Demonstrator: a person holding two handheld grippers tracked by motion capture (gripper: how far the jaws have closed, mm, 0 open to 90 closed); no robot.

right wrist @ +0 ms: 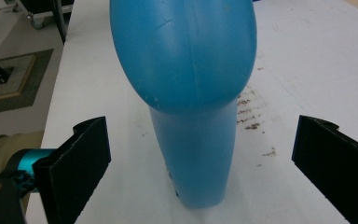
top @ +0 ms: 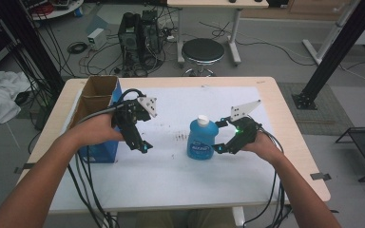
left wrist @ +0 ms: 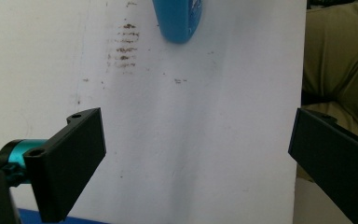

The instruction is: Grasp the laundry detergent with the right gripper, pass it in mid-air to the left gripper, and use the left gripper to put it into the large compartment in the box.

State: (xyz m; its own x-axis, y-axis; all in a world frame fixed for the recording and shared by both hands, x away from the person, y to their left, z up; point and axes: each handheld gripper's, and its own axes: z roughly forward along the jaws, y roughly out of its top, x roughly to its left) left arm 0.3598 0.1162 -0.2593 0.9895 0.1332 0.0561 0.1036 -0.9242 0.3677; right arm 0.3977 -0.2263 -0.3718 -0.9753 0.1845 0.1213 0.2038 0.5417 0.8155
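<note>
The worktop (top: pixel 285 142) is a pale wooden surface covered over most of its middle by a white sheet (top: pixel 171 171). Taking the blue bottle (top: pixel 202 138) as the landmark: it stands upright near the centre of the sheet, white cap on top, label facing the person. Well to the left of the bottle, at the worktop's left edge, stands an open cardboard box (top: pixel 97 102) with blue sides. Between box and bottle, nearer the box, the left gripper (top: pixel 141 145) hovers over the sheet with its jaws spread wide and nothing between them; in the left gripper view the bottle's base (left wrist: pixel 176 21) lies well ahead of it. Just right of the bottle, the right gripper (top: pixel 221 137) is open too, its jaws standing either side of the bottle's body (right wrist: pixel 189 93) without touching it. Just left of the bottle, a patch of small brown specks (top: pixel 179 137) marks the sheet.
</note>
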